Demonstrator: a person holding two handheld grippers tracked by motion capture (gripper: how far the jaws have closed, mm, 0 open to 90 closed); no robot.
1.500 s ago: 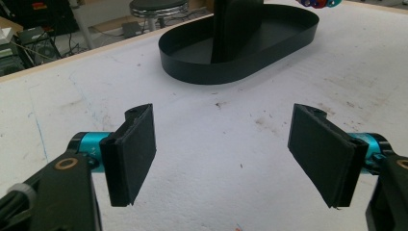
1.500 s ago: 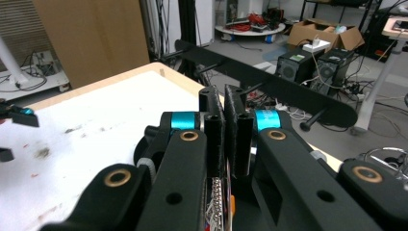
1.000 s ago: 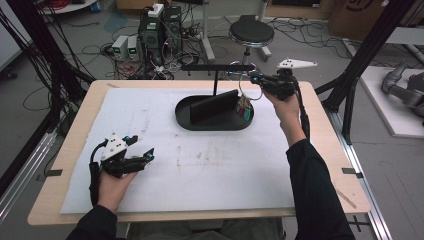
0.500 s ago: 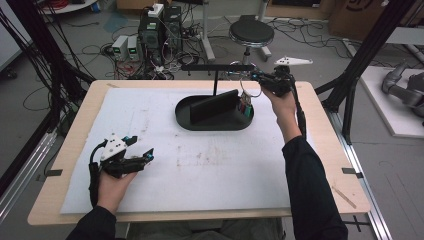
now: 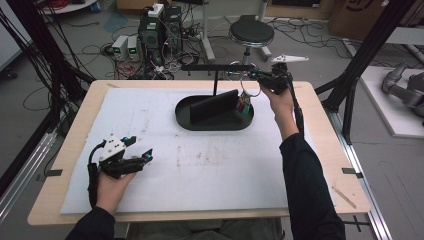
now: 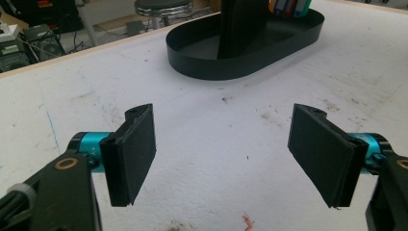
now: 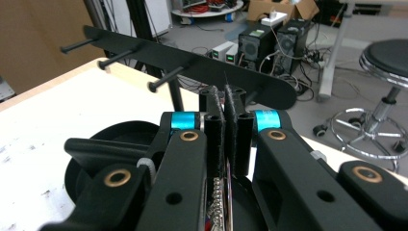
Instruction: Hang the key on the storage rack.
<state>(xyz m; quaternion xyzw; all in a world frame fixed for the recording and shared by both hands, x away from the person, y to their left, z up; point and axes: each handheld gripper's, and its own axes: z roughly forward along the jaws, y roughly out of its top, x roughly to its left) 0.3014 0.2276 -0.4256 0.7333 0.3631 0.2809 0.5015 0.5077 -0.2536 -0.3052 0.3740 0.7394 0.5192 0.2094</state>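
My right gripper (image 5: 256, 76) is clamped on a thin metal key ring with a beaded chain (image 7: 219, 192), holding it up by the end peg of the black pegged rack bar (image 7: 183, 60) above the black oval tray (image 5: 187, 117). My left gripper (image 6: 223, 154) rests wide open on the white table mat (image 5: 225, 165), with nothing between its jaws.

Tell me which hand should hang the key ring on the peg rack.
Right. The right gripper is shut on the key ring beside the peg rack; the left gripper rests open at the table's near left.
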